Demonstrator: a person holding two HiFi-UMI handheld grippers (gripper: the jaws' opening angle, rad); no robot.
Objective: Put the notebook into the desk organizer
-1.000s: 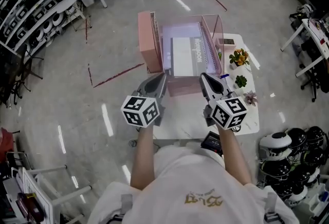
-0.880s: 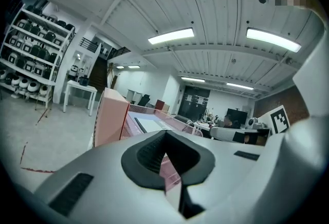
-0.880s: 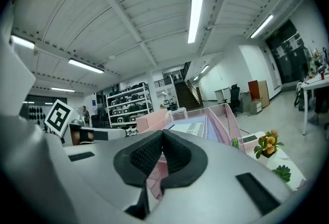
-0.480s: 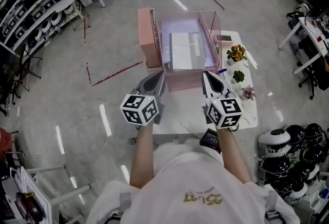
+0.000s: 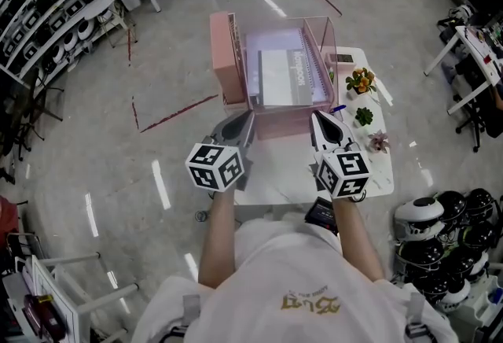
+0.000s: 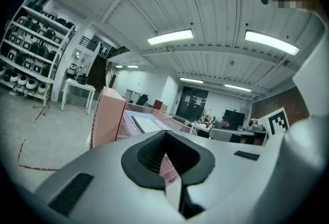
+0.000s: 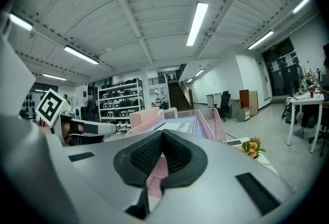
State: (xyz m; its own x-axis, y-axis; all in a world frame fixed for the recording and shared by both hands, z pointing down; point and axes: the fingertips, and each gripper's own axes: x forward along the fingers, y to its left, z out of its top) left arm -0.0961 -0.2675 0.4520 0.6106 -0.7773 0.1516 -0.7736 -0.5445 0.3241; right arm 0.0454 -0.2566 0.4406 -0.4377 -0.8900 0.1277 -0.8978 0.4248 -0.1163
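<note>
A spiral notebook [image 5: 281, 78] with a pale cover lies flat inside the pink mesh desk organizer [image 5: 283, 127] at the far end of the white table [image 5: 275, 180]. My left gripper [image 5: 245, 119] hovers shut and empty just before the organizer's front left corner. At the front right corner my right gripper [image 5: 318, 119] is shut too, holding nothing. The left gripper view has its jaws [image 6: 165, 153] pressed together, with the notebook [image 6: 149, 124] beyond them. Past the right gripper [image 7: 162, 135], that view shows the notebook [image 7: 180, 126] within the mesh wall [image 7: 208, 120].
A tall pink upright section [image 5: 224, 58] stands at the organizer's left side. Small potted plants [image 5: 363, 83], [image 5: 367, 124] and a blue pen [image 5: 338, 108] line the table's right edge. Helmets [image 5: 440, 231] lie on the floor to the right, and shelving [image 5: 47, 11] stands at the far left.
Almost nothing: the view has shifted a little. Both grippers stay shut just in front of the organizer, and the notebook has not moved.
</note>
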